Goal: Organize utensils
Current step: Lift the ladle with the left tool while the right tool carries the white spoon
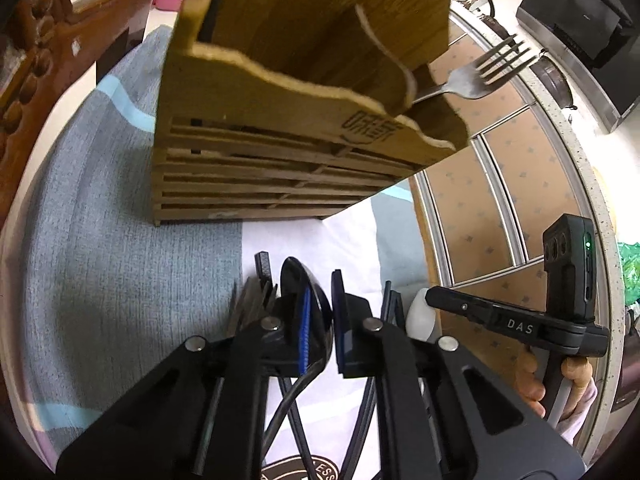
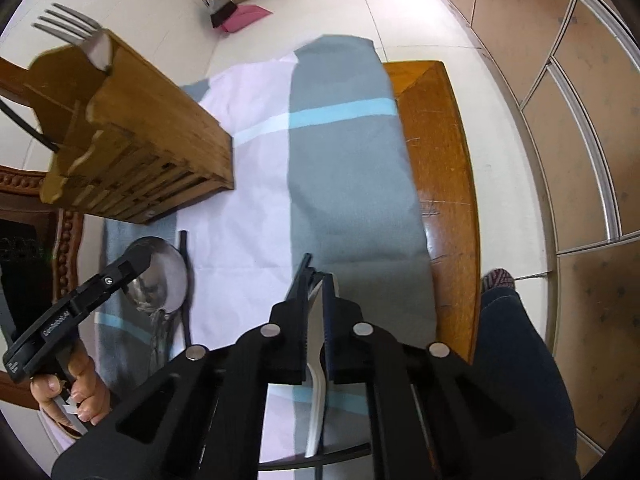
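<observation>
A wooden utensil holder (image 1: 280, 120) stands on the cloth-covered table, with a fork (image 1: 476, 76) and a white spoon (image 1: 384, 52) standing in it. It also shows in the right wrist view (image 2: 140, 136). My left gripper (image 1: 320, 320) is shut on a metal spoon (image 1: 308, 304), held just in front of the holder. The spoon also shows in the right wrist view (image 2: 160, 276). My right gripper (image 2: 318, 320) is shut on a white utensil (image 2: 316, 400) above the cloth. A black chopstick (image 2: 185, 284) lies by the metal spoon.
A grey, white and blue cloth (image 2: 340, 160) covers the wooden table (image 2: 440, 160). A carved wooden chair (image 1: 36, 60) stands at the left. A broom and pink dustpan (image 2: 236, 12) lie on the floor. Cabinet doors (image 2: 580, 120) line the right.
</observation>
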Demonstrator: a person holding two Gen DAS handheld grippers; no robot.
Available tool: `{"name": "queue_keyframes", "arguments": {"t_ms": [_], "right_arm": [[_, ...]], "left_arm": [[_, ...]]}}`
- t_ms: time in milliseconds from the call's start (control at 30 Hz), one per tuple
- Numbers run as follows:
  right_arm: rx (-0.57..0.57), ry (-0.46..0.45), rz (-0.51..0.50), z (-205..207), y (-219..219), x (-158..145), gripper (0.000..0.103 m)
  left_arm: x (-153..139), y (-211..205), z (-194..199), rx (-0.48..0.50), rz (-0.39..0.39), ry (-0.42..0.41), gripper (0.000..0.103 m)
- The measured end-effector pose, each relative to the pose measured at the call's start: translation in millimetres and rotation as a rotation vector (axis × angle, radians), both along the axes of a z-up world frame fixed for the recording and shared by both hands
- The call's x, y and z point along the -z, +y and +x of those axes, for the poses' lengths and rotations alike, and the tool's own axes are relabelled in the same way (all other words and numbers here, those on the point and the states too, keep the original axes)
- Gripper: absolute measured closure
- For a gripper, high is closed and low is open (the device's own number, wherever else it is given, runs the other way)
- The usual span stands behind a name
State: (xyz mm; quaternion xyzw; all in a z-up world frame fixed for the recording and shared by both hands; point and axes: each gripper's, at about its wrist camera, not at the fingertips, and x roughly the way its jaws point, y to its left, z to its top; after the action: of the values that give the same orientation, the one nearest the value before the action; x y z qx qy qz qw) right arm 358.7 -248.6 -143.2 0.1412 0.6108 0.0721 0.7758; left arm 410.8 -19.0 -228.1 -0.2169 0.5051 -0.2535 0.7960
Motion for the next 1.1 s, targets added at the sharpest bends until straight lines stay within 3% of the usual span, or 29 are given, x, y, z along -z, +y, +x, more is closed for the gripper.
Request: {"name": "queue_keyframes", "arguments": {"t_ms": [233, 400, 467, 567, 700, 933, 1100], "right_arm": [[0.011, -0.145, 0.150, -15, 0, -39, 0.100], [-0.034, -0.331, 0.223, -38, 7, -83, 0.101], [-0.048, -0.400, 0.209, -48, 11, -99, 0.101], [-0.068, -0.464, 0.226, -59, 14, -113, 0.101], [-0.101, -0.514, 0.290, -67, 19, -120, 0.101], [-0.109, -0.596, 0.427, -59, 21, -138, 0.101], [-0.098, -0.663, 0.501, -39, 20, -163, 0.101]], "left_arm": [[-35, 19, -23, -0.048, -0.088, -0.105, 0.096], [-79, 32, -55, -0.110, -0.098, -0.244, 0.100], [-98, 35, -70, -0.132, -0.082, -0.303, 0.100], [-120, 37, -87, -0.161, -0.084, -0.362, 0.100], [-142, 39, -101, -0.161, -0.153, -0.438, 0.100], [-183, 42, -89, -0.181, -0.254, -0.540, 0.100], [-229, 36, -72, -0.192, -0.252, -0.651, 0.100]]}}
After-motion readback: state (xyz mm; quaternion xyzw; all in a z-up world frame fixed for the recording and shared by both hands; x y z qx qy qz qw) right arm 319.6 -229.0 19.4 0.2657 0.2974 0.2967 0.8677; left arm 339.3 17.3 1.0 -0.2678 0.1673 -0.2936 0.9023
